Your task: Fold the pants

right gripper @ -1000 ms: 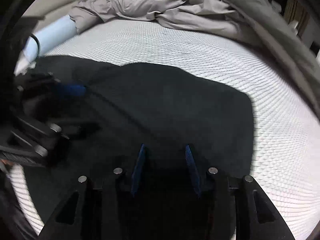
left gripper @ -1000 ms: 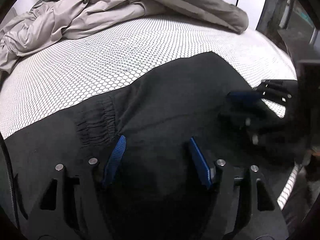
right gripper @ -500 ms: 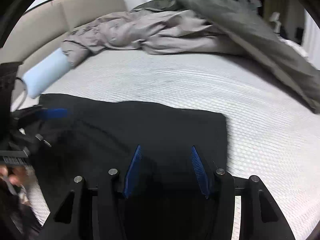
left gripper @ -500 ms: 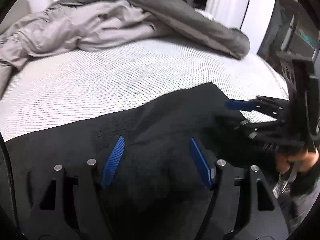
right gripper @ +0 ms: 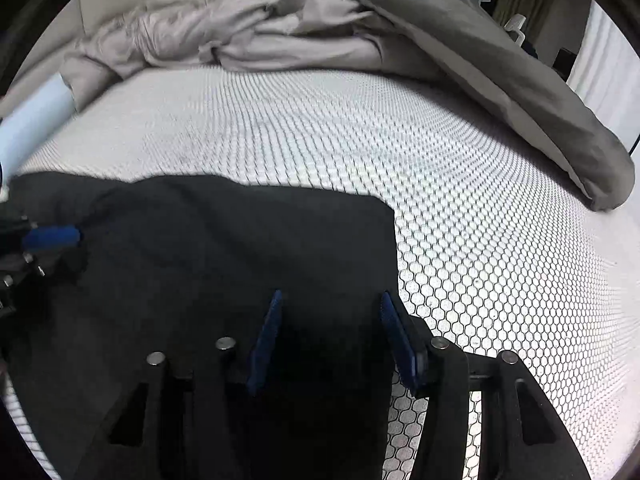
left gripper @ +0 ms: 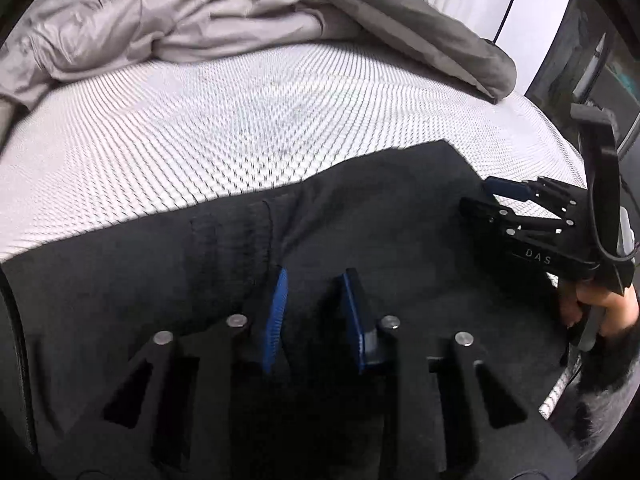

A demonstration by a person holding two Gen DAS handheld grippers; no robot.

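Black pants (left gripper: 380, 216) lie flat on the white honeycomb mattress (left gripper: 240, 120), elastic waistband (left gripper: 232, 232) left of centre. My left gripper (left gripper: 314, 280) sits low over the fabric just right of the waistband; its jaws are closing, with black cloth between the blue pads and a gap still showing. My right gripper (right gripper: 331, 300) stands open over the pants' (right gripper: 240, 248) right edge, one pad above cloth, the other at the edge by the mattress (right gripper: 480, 240). The left wrist view shows the right gripper (left gripper: 480, 196) at the far right corner of the pants, held by a hand (left gripper: 608, 304).
A rumpled grey duvet (right gripper: 320, 28) and a darker blanket (right gripper: 540, 92) are piled along the far side of the bed. A pale blue roll (right gripper: 36, 120) lies at the left edge. Bare mattress stretches between pants and bedding.
The left gripper's pads have come much closer together over the cloth. The right gripper's jaws widened slightly and it lifted a little, with the pants' right edge now between its pads.
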